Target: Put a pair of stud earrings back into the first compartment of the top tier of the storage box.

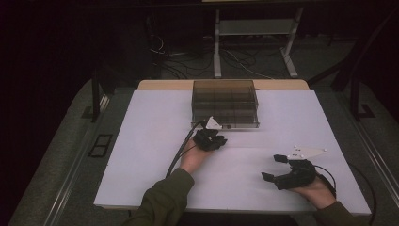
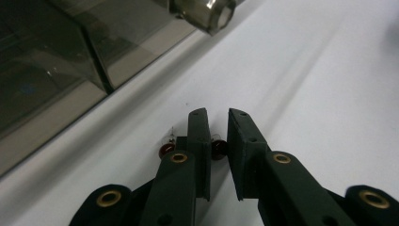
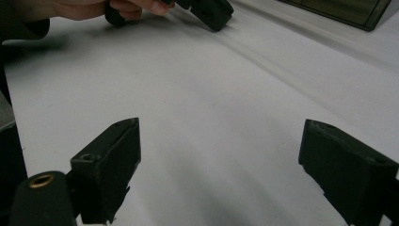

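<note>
Smoked-plastic organizer box point(image 1: 225, 102) sits at the white table's point(image 1: 141, 155) far edge; no legible markings. My left gripper point(image 2: 217, 123), nearly closed, straddles a small bulb point(image 2: 168, 149). My right gripper point(image 3: 221, 155) rests released.

A smoke-tinted, glossy clear-plastic organiser box point(image 1: 225, 103) sits on a smooth, matt white table top point(image 1: 150, 141), with a pale wood edge point(image 1: 164, 84) showing behind the box. In front of the box, the left gripper point(image 2: 217, 123) shows matt black plastic jaws with brass-coloured metal eyelets point(image 2: 179, 157); the right gripper point(image 1: 274, 167) carries a matt light-grey plate point(image 1: 308, 152). An olive cloth sleeve point(image 1: 164, 200) lies nearer the viewer.
</note>
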Demonstrator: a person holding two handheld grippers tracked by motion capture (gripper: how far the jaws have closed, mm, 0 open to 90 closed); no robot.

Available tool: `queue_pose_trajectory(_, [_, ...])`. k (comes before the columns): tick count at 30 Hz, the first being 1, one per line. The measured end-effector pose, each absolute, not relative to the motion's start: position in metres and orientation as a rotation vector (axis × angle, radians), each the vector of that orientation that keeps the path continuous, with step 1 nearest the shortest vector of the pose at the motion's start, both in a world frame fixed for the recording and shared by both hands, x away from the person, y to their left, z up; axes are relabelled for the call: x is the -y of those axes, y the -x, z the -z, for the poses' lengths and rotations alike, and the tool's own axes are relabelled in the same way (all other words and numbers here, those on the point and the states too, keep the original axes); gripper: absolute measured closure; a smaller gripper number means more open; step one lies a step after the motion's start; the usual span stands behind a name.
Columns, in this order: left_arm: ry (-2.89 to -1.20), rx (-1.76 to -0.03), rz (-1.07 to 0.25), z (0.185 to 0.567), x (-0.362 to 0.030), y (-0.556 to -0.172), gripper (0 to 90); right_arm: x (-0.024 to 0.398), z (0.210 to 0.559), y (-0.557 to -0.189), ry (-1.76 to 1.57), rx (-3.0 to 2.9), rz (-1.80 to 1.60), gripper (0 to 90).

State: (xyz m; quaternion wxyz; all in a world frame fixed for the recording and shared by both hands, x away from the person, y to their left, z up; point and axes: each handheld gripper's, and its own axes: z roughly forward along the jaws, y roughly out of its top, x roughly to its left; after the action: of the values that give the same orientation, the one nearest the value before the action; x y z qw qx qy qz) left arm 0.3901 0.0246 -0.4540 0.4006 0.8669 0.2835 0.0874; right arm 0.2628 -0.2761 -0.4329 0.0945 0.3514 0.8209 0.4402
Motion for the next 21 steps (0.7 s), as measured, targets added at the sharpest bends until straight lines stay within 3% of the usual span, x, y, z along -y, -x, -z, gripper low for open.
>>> queue_pose_trajectory(21, [-2.205,-0.612,-0.127,0.430,-0.041,-0.378,78.5,0.275,0.433,-0.262,-1.030,-2.442,-1.302,12.7])
